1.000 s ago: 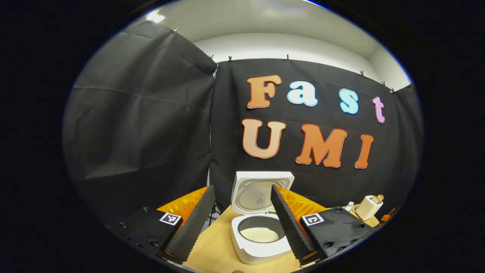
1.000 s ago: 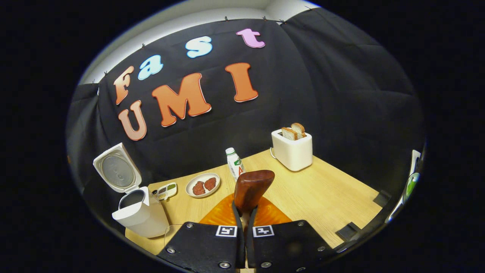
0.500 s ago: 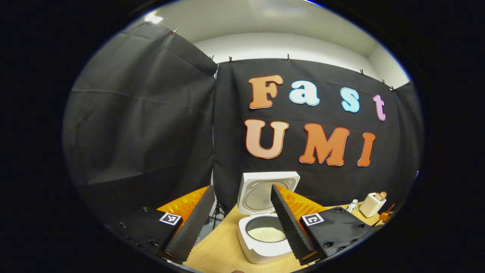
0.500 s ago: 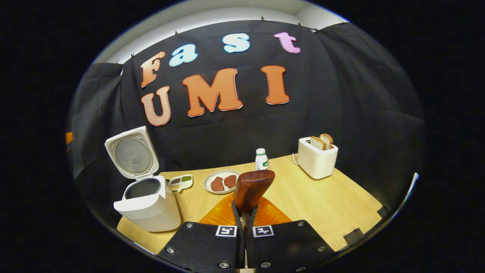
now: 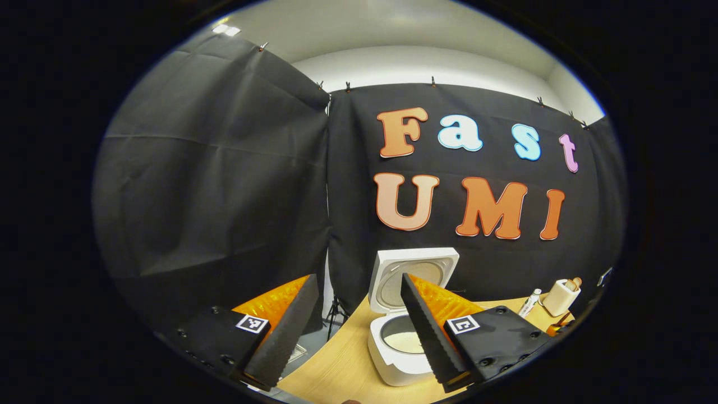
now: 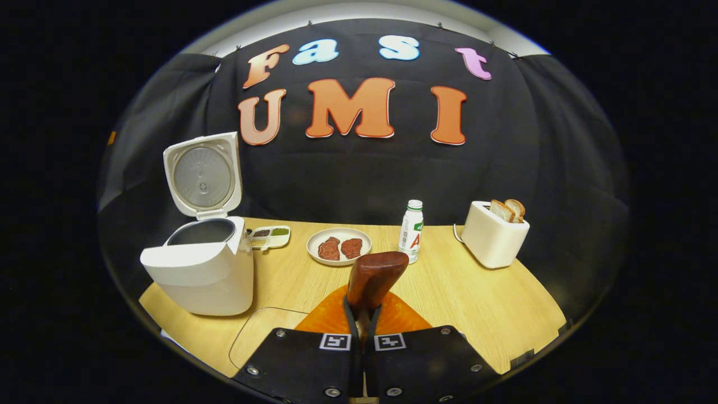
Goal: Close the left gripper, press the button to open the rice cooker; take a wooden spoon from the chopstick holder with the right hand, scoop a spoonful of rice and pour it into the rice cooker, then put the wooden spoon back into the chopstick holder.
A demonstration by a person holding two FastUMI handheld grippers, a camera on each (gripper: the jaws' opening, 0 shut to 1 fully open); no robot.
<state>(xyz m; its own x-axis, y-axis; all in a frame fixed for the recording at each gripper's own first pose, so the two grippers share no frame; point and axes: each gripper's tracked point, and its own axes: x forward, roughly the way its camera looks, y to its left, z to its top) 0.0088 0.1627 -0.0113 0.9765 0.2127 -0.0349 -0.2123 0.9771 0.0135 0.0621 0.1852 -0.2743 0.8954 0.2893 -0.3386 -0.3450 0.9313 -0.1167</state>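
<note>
Nearest in the right gripper view, the right gripper [image 6: 362, 314] has its two fingers pinched together on the dark brown wooden spoon [image 6: 373, 279], whose bowl stands up just ahead of the fingertips; no rice is visible on it, so the pour looks done and the return to the holder seems next. Beyond it on the pale wooden table [image 6: 477, 292] sits the white rice cooker [image 6: 197, 268], lid swung up and back so the pot stays reachable. Farther off stand a white plate with two brown patties [image 6: 339, 246], a small white bottle [image 6: 411, 230] and a white toaster holding bread slices [image 6: 495, 234].

Meanwhile the left gripper [image 5: 359, 328] hangs wide open and empty, likely parked clear of the cooker, where white rice [image 5: 403, 341] shows inside the pot.
</note>
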